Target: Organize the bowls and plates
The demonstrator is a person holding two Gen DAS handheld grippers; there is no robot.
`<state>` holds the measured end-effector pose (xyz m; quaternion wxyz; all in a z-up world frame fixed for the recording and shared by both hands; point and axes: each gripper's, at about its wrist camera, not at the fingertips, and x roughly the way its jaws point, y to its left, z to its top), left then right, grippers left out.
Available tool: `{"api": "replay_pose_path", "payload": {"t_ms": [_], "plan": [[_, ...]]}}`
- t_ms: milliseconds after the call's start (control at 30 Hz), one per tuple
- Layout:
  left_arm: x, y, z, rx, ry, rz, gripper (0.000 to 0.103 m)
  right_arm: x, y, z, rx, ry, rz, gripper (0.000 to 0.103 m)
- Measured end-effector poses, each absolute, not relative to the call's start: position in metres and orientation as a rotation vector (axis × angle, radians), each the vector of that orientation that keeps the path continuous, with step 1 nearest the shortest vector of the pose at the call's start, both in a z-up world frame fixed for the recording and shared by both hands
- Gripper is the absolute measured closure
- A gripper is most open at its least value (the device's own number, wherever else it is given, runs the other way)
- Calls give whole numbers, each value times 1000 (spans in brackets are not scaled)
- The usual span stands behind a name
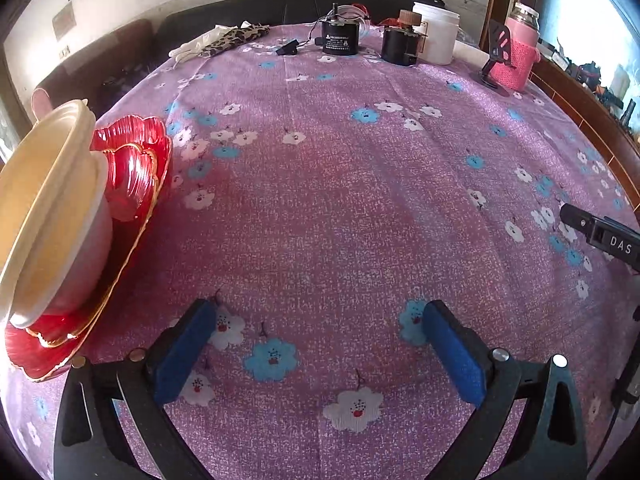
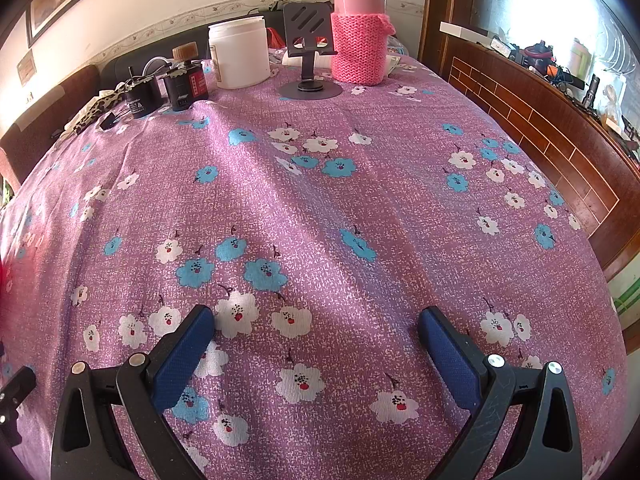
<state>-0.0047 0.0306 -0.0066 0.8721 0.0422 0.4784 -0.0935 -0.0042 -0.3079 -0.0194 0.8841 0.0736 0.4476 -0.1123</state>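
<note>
In the left wrist view a cream bowl (image 1: 52,208) sits stacked on red glass plates with gold rims (image 1: 136,176) at the table's left edge. My left gripper (image 1: 318,314) is open over bare cloth to the right of that stack, nothing between its blue pads (image 1: 184,354). A black tip of the right gripper (image 1: 600,232) pokes in from the right edge. In the right wrist view my right gripper (image 2: 316,320) is open above the floral cloth, holding nothing. Only a red glow at the far left edge hints at the plates there.
A purple floral tablecloth (image 2: 360,208) covers the table. At the back stand a white jar (image 2: 240,52), a pink knit-sleeved flask (image 2: 360,28), a black phone stand (image 2: 310,56), two black motors (image 1: 340,38) and a leopard-print cloth (image 1: 236,38). A wooden ledge (image 2: 560,120) borders the right.
</note>
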Motion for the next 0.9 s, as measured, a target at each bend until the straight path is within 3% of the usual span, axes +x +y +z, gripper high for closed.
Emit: {"api": "replay_pose_path", "payload": {"t_ms": [900], "plan": [[-7, 29, -7, 92, 1004, -191, 0, -4, -308, -20, 153, 931, -233, 1]]}}
